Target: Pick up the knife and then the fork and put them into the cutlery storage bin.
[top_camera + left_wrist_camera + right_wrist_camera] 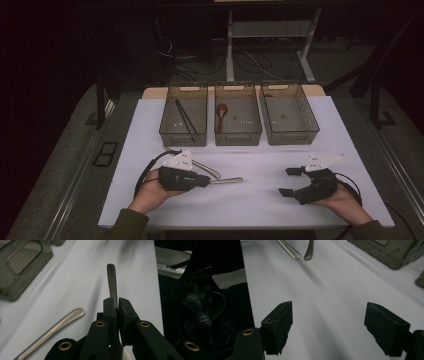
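Left gripper [117, 305] around faintly stamped utensil handle [112, 280]

silver utensil [112, 281] clamped by handle in left hand-held gripper [117, 305], roughly level.

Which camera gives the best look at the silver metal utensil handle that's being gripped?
The left gripper view: the silver metal utensil handle stands close up between the left gripper fingers, shut on it. The high view shows it small, sticking out sideways. The right gripper view shows two handle tips far off.
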The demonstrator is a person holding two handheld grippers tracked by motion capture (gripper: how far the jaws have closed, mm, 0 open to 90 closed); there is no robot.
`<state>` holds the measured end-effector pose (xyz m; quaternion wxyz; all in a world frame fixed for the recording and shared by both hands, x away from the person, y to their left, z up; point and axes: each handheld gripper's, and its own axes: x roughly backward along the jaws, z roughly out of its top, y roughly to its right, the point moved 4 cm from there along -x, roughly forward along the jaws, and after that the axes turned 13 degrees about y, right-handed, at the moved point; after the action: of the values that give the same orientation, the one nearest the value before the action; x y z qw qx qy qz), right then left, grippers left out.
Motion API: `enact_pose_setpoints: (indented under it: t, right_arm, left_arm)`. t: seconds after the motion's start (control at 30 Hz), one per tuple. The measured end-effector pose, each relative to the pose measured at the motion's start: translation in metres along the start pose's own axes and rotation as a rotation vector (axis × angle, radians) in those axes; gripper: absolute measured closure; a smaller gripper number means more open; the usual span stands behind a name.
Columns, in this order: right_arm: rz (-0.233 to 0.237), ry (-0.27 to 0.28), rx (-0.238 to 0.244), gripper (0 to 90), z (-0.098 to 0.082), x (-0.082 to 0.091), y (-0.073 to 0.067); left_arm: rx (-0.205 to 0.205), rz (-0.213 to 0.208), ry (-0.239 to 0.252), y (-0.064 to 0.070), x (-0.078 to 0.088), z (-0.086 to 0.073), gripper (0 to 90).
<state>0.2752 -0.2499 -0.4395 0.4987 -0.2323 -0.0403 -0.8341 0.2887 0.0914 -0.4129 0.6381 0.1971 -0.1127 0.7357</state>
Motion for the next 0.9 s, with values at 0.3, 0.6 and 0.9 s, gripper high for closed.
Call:
enact_pose_setpoints:
  t: [0.3, 0.6, 0.9]
  right_arm:
    - [0.06, -0.012, 0.08, 24.8, 0.022, -0.008, -0.008]
    - [0.146, -0.091, 0.162, 34.4, 0.041, -0.03, -0.014]
    - [0.201, -0.202, 0.258, 43.2, 0.048, -0.054, -0.013]
  left_arm:
    - [-0.04, -0.064, -0.045, 0.002, -0.047, 0.018, 84.2]
    - [-0.069, -0.098, -0.067, -0.006, -0.079, 0.036, 84.2]
    - [-0.117, -0.144, -0.088, -0.015, -0.099, 0.05, 84.2]
